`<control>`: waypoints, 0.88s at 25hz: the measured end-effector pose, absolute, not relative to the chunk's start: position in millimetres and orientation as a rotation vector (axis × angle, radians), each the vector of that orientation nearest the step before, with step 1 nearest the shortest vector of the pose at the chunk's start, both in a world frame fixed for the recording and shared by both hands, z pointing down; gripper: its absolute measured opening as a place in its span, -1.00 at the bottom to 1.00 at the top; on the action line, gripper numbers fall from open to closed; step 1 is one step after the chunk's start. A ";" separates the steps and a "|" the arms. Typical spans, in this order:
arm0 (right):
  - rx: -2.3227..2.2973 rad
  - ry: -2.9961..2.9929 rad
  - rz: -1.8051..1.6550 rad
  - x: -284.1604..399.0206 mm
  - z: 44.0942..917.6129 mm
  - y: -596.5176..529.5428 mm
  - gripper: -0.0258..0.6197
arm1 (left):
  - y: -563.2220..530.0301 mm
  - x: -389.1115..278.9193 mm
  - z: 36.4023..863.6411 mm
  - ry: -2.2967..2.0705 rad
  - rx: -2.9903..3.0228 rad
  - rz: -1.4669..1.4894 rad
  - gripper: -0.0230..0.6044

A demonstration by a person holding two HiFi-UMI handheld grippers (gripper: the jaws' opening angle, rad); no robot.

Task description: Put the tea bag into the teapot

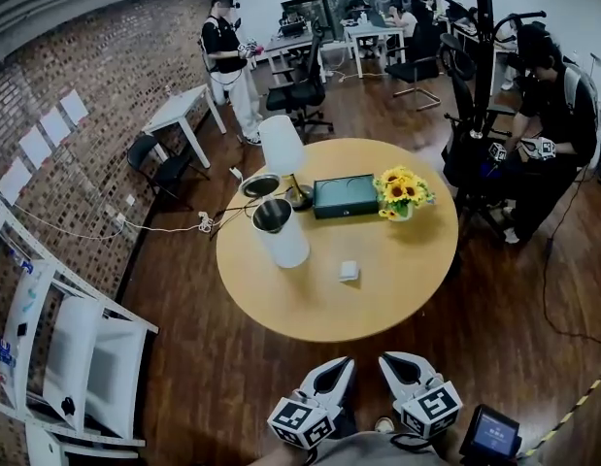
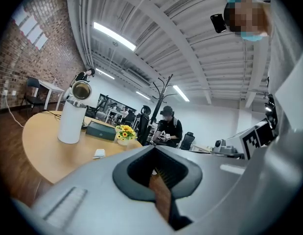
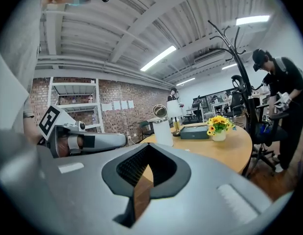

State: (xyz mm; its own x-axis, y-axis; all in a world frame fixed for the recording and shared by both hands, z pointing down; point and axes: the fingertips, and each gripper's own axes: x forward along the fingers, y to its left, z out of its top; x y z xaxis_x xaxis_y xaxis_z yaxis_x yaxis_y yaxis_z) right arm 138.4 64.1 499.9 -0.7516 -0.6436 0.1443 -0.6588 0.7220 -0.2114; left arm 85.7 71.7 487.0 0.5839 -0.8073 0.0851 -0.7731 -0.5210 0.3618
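left hand-held gripper (image 1: pixel 339 367), right hand-held gripper (image 1: pixel 397 362): jaws together, empty | small white square tea bag (image 1: pixel 349 271): on round wooden surface (image 1: pixel 378 304), straight ahead, left nearer | tall white cylindrical teapot (image 1: pixel 278 229): left of bag, apart

Our head camera looks steeply down on the round table (image 1: pixel 378 304), which lies some way ahead. The cameras riding the left gripper (image 1: pixel 341 367) and right gripper (image 1: pixel 391 361), at the frame's bottom, look level across that same table.
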 end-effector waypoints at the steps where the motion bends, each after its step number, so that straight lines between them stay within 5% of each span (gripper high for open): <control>1: 1.096 -2.850 0.386 133.3 502.2 53.4 -0.90 | 60.2 80.1 488.9 -1.267 2.461 -0.133 -0.93; 22: 1.368 -2.697 0.334 28.0 495.3 -137.2 -0.90 | -135.8 -33.5 483.3 -1.027 2.581 -0.125 -0.93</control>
State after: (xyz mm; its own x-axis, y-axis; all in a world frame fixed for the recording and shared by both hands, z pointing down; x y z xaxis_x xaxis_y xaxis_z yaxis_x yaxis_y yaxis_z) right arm 28.0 -137.2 495.3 -0.5919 -0.7842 0.1862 -0.8059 0.5727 -0.1499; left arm -33.5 -135.8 483.3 0.7321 -0.6794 0.0500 -0.6477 -0.6713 0.3603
